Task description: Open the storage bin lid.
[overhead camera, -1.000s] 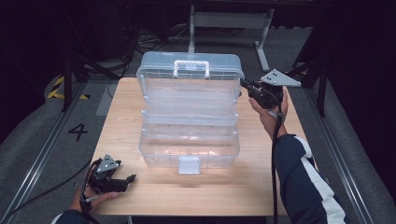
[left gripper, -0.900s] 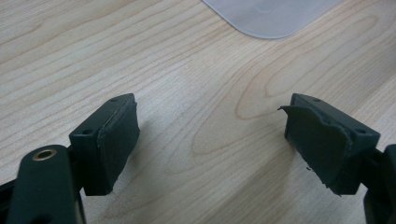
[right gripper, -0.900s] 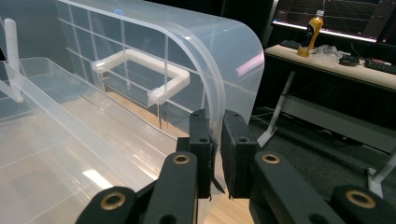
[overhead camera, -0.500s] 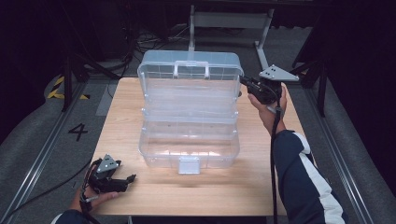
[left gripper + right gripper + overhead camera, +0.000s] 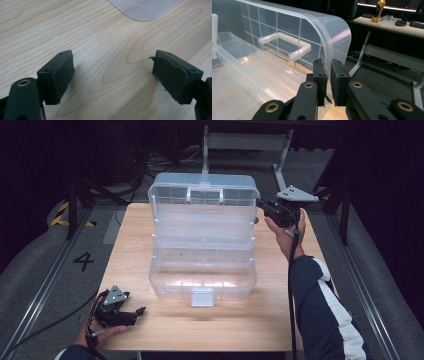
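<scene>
high: above, facing forward-down, far | gripper views: close, along tongs | shared: clear box [image 5: 202, 240], table [image 5: 135, 235]

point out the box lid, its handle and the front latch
lid [image 5: 165, 195], high view, left part of the raised clear panel
handle [image 5: 284, 41], right gripper view, top bar of the white loop
front latch [image 5: 202, 297], high view, middle of the flap on the box's near wall

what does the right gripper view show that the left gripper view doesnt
Right gripper view: its gripper clamped on the raised lid's rim, the white handle, and a desk with an orange bottle behind. Left gripper view: its gripper wide open, holding nothing, over bare wood. Both: the clear plastic box, seen from the left gripper as one corner.
</scene>
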The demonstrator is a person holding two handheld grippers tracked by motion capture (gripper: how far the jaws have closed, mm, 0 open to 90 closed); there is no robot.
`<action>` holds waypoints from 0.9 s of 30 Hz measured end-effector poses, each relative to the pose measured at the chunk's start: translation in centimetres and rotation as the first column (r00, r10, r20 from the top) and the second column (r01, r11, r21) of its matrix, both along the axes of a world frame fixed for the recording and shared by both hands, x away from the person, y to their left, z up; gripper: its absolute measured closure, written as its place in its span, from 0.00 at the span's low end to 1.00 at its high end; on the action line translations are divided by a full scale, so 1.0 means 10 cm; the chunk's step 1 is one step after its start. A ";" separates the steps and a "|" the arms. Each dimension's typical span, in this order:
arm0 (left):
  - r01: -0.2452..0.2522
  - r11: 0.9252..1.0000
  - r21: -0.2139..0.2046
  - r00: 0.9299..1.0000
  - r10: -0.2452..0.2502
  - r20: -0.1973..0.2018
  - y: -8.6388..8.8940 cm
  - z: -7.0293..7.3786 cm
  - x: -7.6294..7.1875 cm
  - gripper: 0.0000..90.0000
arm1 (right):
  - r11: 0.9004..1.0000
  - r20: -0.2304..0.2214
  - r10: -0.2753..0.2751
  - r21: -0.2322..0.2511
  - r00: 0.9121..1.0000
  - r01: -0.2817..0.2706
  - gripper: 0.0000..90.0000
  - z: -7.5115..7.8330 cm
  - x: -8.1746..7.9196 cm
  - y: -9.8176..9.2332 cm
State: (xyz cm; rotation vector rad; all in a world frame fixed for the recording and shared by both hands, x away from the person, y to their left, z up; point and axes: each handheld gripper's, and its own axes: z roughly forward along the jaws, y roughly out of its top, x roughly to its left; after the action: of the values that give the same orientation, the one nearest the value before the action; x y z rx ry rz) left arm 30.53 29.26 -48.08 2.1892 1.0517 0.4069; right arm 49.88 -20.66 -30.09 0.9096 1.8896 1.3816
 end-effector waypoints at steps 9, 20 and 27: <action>0.004 1.000 0.000 1.000 -0.004 0.000 0.00 0.00 0.00 0.20 | 1.000 -0.018 -0.015 0.002 1.000 0.015 0.92 0.00 0.10 0.02; 0.010 1.000 -0.001 1.000 -0.010 0.001 0.01 0.00 0.01 0.20 | 1.000 -0.042 -0.007 0.023 0.999 0.008 0.92 -0.03 0.25 0.01; 0.010 1.000 -0.005 1.000 -0.010 -0.004 0.00 0.00 0.01 0.20 | 1.000 -0.055 -0.010 0.022 0.998 0.012 0.91 -0.04 0.34 0.02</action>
State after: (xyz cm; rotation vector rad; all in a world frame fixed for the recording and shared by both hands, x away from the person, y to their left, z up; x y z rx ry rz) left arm 30.64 29.29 -48.10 2.1913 1.0418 0.3957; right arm 53.27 -20.50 -30.49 0.9763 1.9102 1.3872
